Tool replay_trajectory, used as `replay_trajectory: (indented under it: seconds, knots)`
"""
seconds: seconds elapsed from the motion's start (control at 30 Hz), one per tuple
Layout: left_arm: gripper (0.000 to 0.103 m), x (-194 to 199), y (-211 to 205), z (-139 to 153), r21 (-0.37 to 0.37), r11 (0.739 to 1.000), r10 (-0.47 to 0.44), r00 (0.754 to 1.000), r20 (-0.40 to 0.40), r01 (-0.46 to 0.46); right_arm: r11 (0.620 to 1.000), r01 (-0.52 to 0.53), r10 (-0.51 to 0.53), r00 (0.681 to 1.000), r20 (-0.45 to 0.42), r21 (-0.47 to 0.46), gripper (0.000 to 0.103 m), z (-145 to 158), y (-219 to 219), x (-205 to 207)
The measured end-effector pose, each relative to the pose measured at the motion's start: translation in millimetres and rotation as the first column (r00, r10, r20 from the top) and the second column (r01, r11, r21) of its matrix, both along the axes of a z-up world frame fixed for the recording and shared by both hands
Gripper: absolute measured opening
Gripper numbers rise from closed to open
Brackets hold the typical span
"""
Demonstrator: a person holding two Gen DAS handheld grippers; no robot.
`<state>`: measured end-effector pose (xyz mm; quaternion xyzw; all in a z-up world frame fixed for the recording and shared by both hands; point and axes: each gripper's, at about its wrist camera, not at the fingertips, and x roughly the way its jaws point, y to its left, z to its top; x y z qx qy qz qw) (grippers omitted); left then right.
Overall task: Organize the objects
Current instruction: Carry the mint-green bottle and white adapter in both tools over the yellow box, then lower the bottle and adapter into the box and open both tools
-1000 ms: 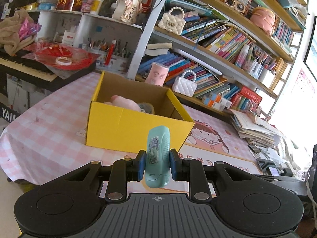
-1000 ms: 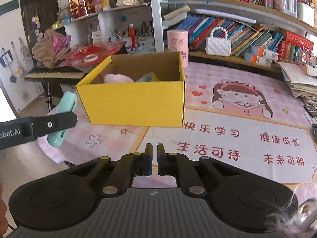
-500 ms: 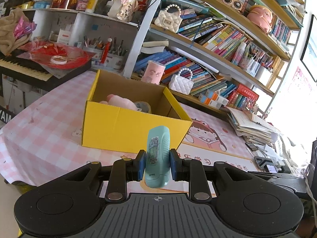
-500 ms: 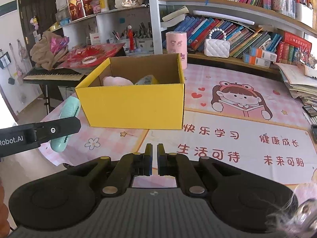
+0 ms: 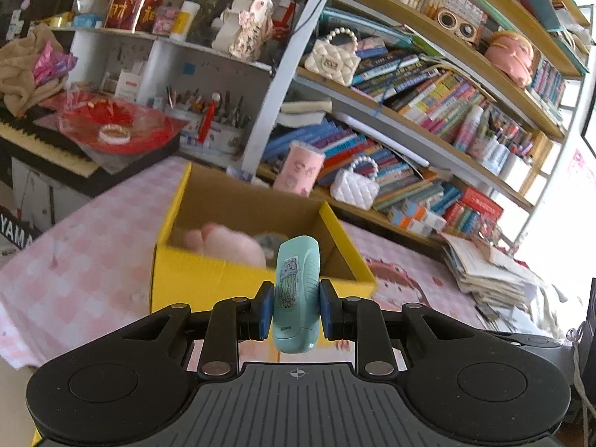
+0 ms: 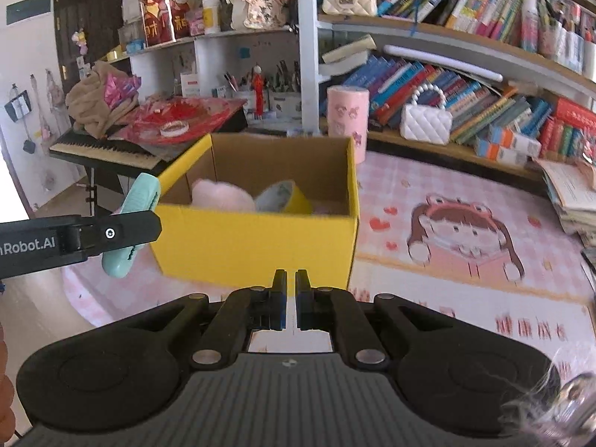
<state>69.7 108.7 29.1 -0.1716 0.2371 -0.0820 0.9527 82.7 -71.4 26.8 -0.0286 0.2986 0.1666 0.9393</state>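
**Closer to the yellow box, grip unchanged**

Left tongs [image 5: 294, 311] clamped on a mint-green case [image 5: 297, 294], held upright between the blue pads, same as a second ago. Case now overlapping the near wall of the yellow box [image 5: 208, 279] in the left wrist view, its top reaching over the rim; earlier sat wholly below the box front. Seen from the right wrist view, case [image 6: 136, 219] tilted, in the air just left of the box's near left corner, above the table edge, not yet over the opening.

Right tongs [image 6: 291, 303] narrowed to a thin slit, nothing between the pads, no change there. Box [image 6: 257, 246] looms larger and nearer than before in both views, with its surroundings blurred.

Inside the box: a pink plush [image 6: 221, 195] on the left, a roll of yellow tape [image 6: 285, 197] leaning beside it. More of the box interior showing than a second ago.

Box standing on the pink checked tablecloth [image 5: 74, 260], next to a cartoon girl mat [image 6: 462, 238]. Behind the box, a pink cup [image 6: 347, 119] and a white quilted purse [image 6: 426, 124] by the bookshelf, both unmoved.
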Motion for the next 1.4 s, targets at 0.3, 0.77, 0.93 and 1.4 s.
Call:
replay_trajectory:
  seconds: [0.3,0.77,0.93,1.4]
  knots:
    - [0.024,56,-14,7,0.037,0.997,0.060,0.998,0.005,-0.060,0.998,-0.067,0.067,0.997,0.040,0.002,0.005,4,2,63]
    - [0.024,116,-37,-16,0.130,0.984,0.138,0.986,-0.098,-0.125,0.984,-0.175,0.175,0.984,0.017,-0.018,0.005,-17,1,135]
    - [0.032,119,-40,-19,0.136,0.978,0.173,0.979,-0.108,-0.158,0.980,-0.198,0.198,0.980,-0.002,-0.010,0.005,-24,-1,146]
    - [0.073,93,-48,-2,0.173,0.956,0.245,0.969,-0.036,-0.236,0.974,-0.225,0.225,0.974,-0.024,0.016,0.028,-30,-1,160]
